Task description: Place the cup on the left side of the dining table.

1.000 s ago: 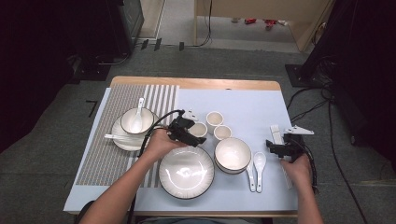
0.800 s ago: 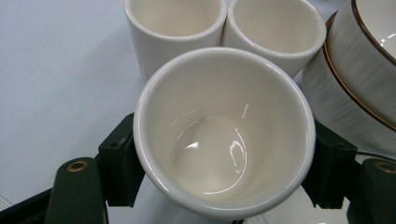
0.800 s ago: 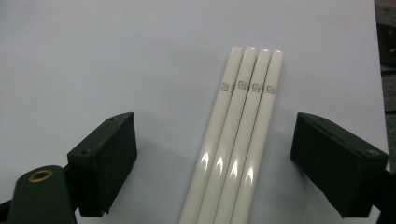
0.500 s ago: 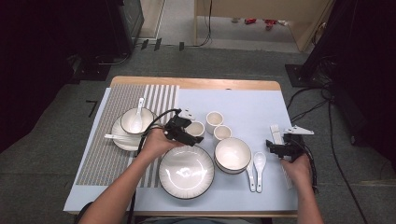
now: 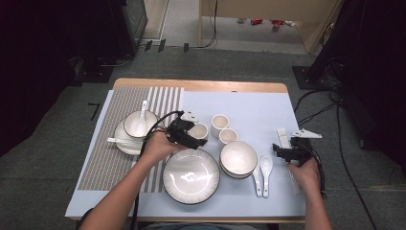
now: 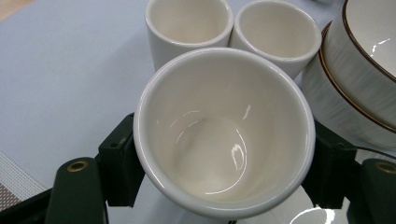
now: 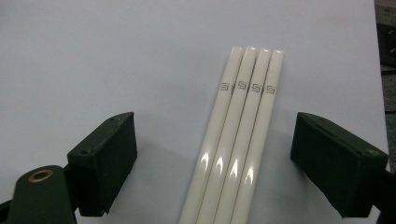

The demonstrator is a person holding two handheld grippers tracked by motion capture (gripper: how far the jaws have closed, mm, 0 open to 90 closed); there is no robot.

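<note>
A white cup [image 6: 224, 140] sits between the two black jaws of my left gripper [image 6: 226, 163], whose pads press on its sides. From above, that gripper [image 5: 188, 135] and the cup [image 5: 199, 130] are just beyond the big plate [image 5: 191, 176], left of two more cups [image 5: 219, 123]. My right gripper [image 7: 222, 158] stands open over several white chopsticks [image 7: 243, 121] that lie side by side on the pale blue mat, with clear gaps between them and both pads. In the high view this gripper [image 5: 283, 152] is at the table's right side, over the chopsticks [image 5: 282, 135].
A brown-rimmed bowl [image 5: 239, 158] stands right of the plate, with two white spoons [image 5: 265, 165] beside it. At the left, a bowl with a spoon [image 5: 139, 125] rests on a saucer on the striped mat [image 5: 107, 163]. The table edge [image 5: 201, 85] runs along the back.
</note>
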